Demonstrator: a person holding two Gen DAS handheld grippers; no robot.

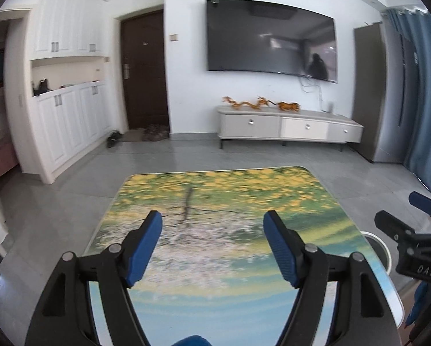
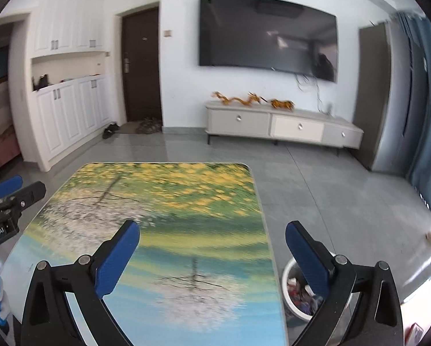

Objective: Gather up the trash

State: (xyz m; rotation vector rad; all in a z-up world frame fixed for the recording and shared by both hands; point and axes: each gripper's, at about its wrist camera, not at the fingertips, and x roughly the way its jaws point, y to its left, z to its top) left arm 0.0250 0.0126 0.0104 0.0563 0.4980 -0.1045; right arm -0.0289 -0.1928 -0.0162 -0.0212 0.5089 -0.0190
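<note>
My left hand-held gripper [image 1: 212, 245] hangs wide apart over the surface [image 1: 230, 190], holding nothing. My right hand-held gripper [image 2: 212, 255] is spread wide too, straddling that surface's right edge. Its top carries a printed scene of yellow blossoms and water. Beyond lie grey floor tiles, a TV [image 2: 268, 36] and a low cabinet [image 2: 284, 125]. The trash sits in a white bin [image 2: 297, 294] on the floor, just beside the surface: mixed colourful scraps.

Bright, even daylight, probably from the right. Glare on the television [image 2: 268, 36] screen. Table [image 2: 169, 219] print smeared by motion blur in both views. Fisheye bends walls; corners vignetted black.
</note>
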